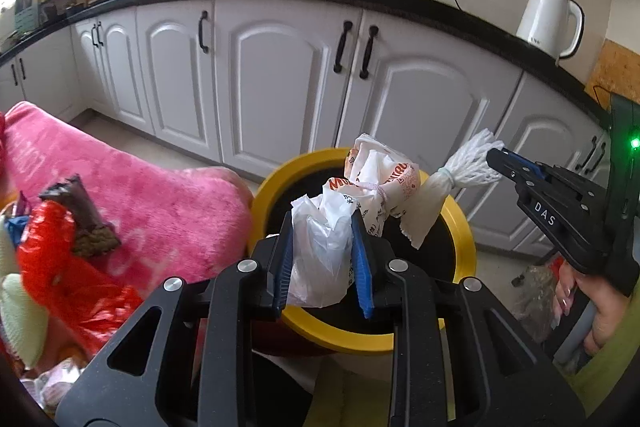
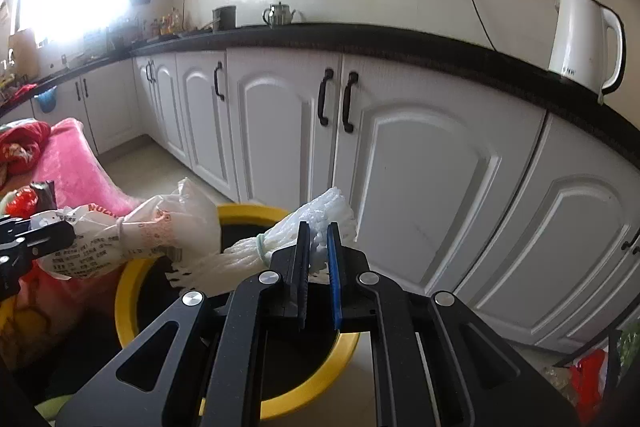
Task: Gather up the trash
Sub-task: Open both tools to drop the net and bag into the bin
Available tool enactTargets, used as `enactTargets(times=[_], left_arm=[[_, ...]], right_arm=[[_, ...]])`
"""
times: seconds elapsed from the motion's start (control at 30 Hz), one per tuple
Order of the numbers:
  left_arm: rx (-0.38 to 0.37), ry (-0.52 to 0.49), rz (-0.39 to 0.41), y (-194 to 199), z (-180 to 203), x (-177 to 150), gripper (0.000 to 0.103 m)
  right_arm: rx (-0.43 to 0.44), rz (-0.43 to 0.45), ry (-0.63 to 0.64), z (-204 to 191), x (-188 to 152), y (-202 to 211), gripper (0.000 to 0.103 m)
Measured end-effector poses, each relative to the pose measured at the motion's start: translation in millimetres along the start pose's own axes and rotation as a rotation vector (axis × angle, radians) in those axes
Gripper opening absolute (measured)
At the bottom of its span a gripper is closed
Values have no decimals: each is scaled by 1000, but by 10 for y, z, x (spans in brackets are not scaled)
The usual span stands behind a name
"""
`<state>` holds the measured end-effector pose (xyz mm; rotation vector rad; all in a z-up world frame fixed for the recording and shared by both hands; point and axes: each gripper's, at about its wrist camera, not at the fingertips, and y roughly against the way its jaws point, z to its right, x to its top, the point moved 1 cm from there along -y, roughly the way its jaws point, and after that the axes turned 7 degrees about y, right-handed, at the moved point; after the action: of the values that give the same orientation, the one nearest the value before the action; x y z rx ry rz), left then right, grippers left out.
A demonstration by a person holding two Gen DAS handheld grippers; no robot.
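Note:
A yellow-rimmed trash bin (image 1: 460, 227) with a black inside stands on the floor before the cabinets; it also shows in the right wrist view (image 2: 128, 291). My left gripper (image 1: 324, 231) is shut on a crumpled white plastic bag (image 1: 320, 251) with orange print and holds it over the bin. My right gripper (image 2: 318, 239) is shut on a white foam net sleeve (image 2: 320, 211) tied with a green band, also over the bin. In the left wrist view the sleeve (image 1: 468, 163) and right gripper (image 1: 504, 163) are at the right. The bag shows left in the right wrist view (image 2: 160, 227).
A pink blanket (image 1: 140, 183) lies at the left with a red bag (image 1: 60, 259) and a dark wrapper (image 1: 80, 203) on it. White cabinets (image 2: 420, 187) and a black counter with a white kettle (image 2: 584, 43) stand behind. More bags (image 2: 592, 375) lie at the right.

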<state>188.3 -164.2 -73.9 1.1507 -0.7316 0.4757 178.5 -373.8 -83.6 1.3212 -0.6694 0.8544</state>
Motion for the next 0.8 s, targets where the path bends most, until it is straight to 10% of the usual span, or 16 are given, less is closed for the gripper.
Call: enactTargets(times=[0.53,0.8], left_arm=[[-16,27,-60,-296,-22,-95,29],[-19,55,-65,-304,-65,-91,42]], right_arm=[[32,-83,-41,27,-152,-201,13],[30,-83,-70,56,-157,-191,40]])
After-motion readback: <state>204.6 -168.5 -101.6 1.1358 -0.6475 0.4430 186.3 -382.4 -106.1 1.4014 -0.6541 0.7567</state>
